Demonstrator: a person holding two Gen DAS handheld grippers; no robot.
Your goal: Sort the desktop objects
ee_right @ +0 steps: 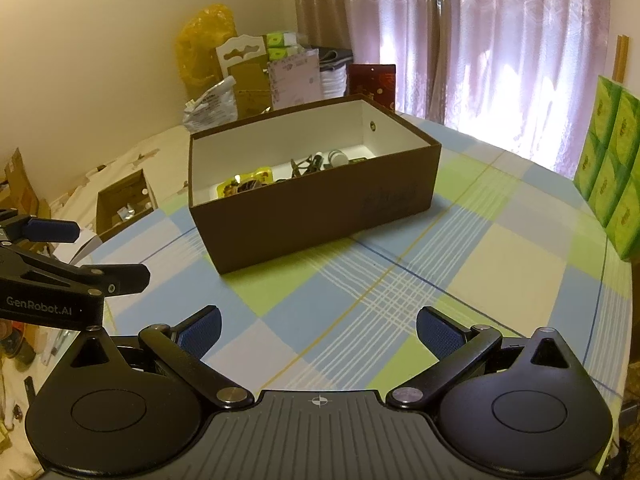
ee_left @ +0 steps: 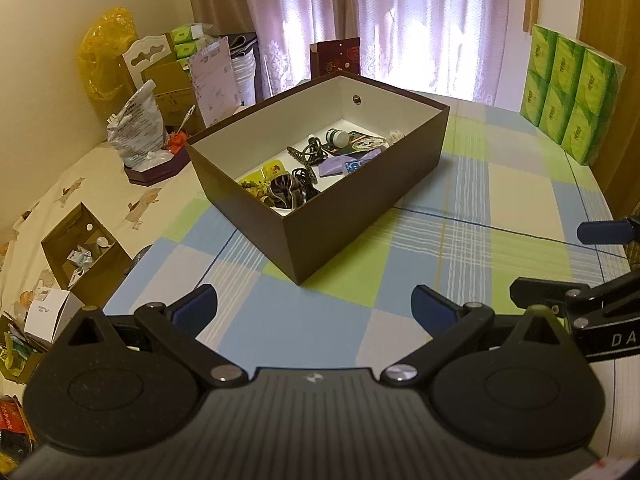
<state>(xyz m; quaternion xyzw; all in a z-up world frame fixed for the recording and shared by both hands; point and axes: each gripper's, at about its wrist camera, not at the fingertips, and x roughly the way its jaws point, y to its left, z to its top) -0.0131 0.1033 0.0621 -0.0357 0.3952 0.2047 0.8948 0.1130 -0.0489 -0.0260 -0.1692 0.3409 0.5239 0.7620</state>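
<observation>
Box (ee_left: 320,168) sits mid-frame, dead ahead of both your grippers, its long axis running lower left to upper right; your left gripper (ee_left: 314,312) and right gripper (ee_right: 318,332) hover with jaws apart, about equally near.

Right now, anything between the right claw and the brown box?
Nothing. In the right wrist view, only bare checked tablecloth lies between the open right claw and the brown box. The left wrist view shows the same stretch clear.

One brown box (ee_left: 360,200), two claws (both empty), six tissue packs (ee_left: 568,92).
</observation>
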